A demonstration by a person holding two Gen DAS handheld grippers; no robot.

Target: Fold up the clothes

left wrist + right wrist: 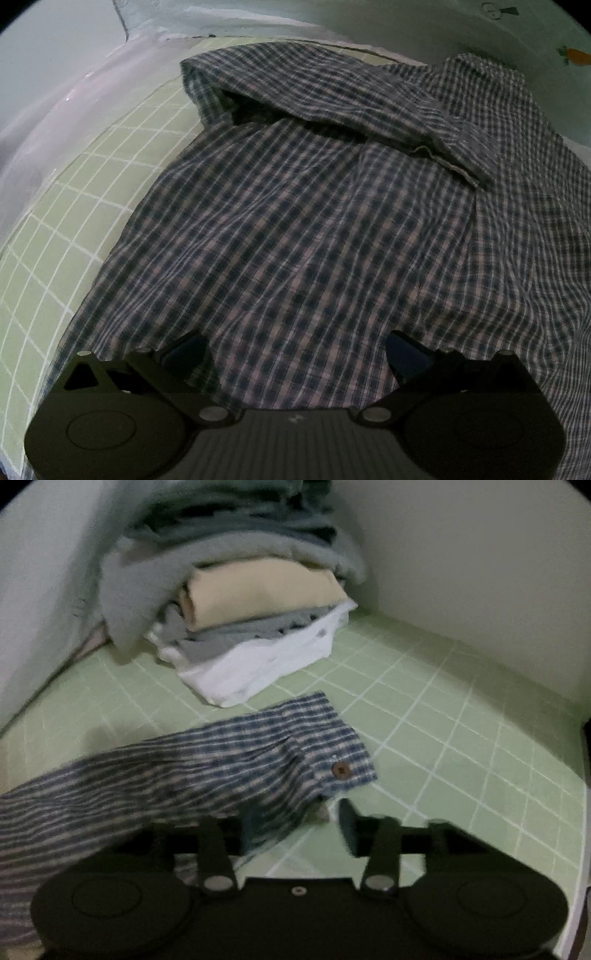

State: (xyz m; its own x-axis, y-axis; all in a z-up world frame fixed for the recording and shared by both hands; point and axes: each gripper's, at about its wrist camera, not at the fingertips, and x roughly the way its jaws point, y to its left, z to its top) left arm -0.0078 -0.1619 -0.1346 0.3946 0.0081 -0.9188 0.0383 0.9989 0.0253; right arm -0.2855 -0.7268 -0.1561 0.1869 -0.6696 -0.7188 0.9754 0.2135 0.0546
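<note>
**A:** Halfway there, or barely started?

**B:** Barely started on this one, by the look of it. Plaid shirt point(314, 229) spread over the green grid mat point(92, 206), one sleeve point(332, 103) already flopped across the upper back. Other sleeve, cuff point(332, 753) with the brown button point(341, 769), stretched out flat on the mat in the right view. No body folds visible yet.

**A:** And the grippers?

**B:** Left gripper point(295, 354) spread wide over the near part of the shirt, holding nothing. Right gripper point(291, 830) parted too, right by the cuff, maybe straddling its edge, nothing pinched. Bit blurry, though.

**A:** Anything actually finished?

**B:** Stack of folded clothes point(251, 620) in the corner past the cuff, so probably several done. Left to do: second sleeve in, then body folds, then onto the stack.
</note>
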